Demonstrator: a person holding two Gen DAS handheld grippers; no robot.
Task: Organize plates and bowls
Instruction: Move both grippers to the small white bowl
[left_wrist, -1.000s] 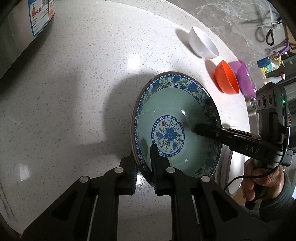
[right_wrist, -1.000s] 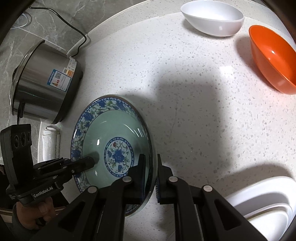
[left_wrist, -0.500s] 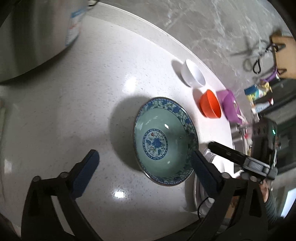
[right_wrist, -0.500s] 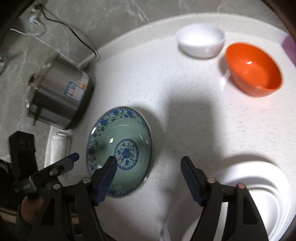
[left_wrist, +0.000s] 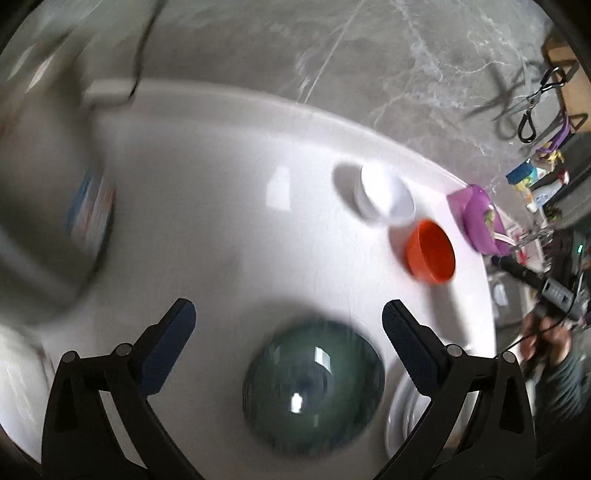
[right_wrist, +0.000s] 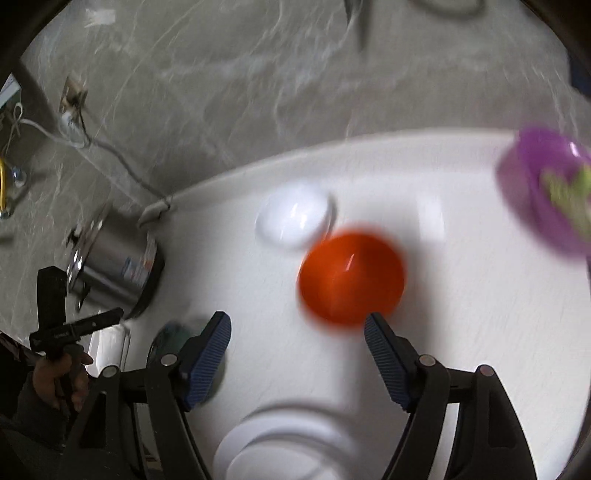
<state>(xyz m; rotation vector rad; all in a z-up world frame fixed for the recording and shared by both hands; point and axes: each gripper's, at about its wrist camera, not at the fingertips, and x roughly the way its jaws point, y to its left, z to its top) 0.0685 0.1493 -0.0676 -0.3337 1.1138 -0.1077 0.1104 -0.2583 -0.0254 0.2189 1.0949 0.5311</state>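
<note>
In the left wrist view the left gripper (left_wrist: 288, 317) stands wide and empty above the blurred green bowl (left_wrist: 314, 384) at 6 o'clock, with a white bowl (left_wrist: 384, 199), an empty orange bowl (left_wrist: 430, 256) and a purple bowl (left_wrist: 480, 221) holding something greenish toward 2 o'clock. In the right wrist view the right gripper (right_wrist: 297, 328) gapes empty just below the orange bowl (right_wrist: 351, 277); the green bowl (right_wrist: 173, 332) is half hidden behind its finger at 8 o'clock, and stacked white plates (right_wrist: 280, 443) are cut off at 6 o'clock.

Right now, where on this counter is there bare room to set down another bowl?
The widest bare patch lies between the steel cooker, the white bowl and the patterned green bowl. A smaller patch sits between the orange bowl and the purple bowl. It is crowded where white and orange bowls nearly touch, and by the white plates.
</note>
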